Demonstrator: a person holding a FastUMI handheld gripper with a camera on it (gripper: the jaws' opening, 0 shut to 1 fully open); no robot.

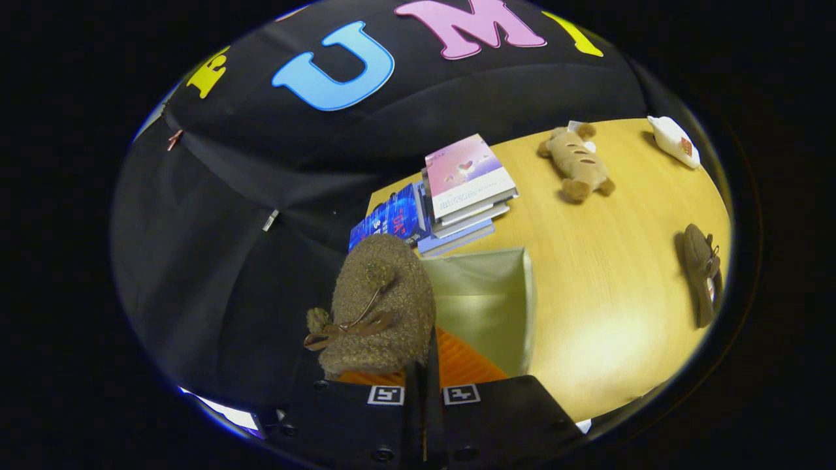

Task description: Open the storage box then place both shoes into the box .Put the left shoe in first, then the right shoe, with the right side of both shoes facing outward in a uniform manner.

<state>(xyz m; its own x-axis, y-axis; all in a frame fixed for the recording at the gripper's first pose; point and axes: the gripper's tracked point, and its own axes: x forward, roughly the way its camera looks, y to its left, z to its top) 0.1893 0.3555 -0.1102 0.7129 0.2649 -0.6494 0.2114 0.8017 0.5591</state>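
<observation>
I have a fuzzy brown shoe [382, 303] hanging just ahead of the tongs [424, 385], toe up, its thin lace bow facing me. The two fingers sit nearly together with the shoe's heel edge at their tips, so I judge them clamped on it, though the contact itself is hidden behind the fingers. The shoe hangs over the near-left corner of the storage box [516, 307], partly over the dark cloth beside the desk.

The box is already open: I see pale inner walls and nothing inside. So by my reading, opening is done, the first shoe is mid-transfer, and I cannot tell from here whether it is the left one. The other shoe [702, 274] lies on its side on the desk [607, 261], well apart from the box toward the right, not yet touched. Left to do: lower this shoe in, fetch the second, set both with the right side outward.

Room: the box mouth is just right of the held shoe, so a short shift that way clears the rim. Behind the box a stack of books [460, 189] crowds its far wall, touching or nearly so. Beyond lie a plush toy [575, 163] and a white packet [676, 140], both well away. The stretch between box and second shoe is bare wood.
</observation>
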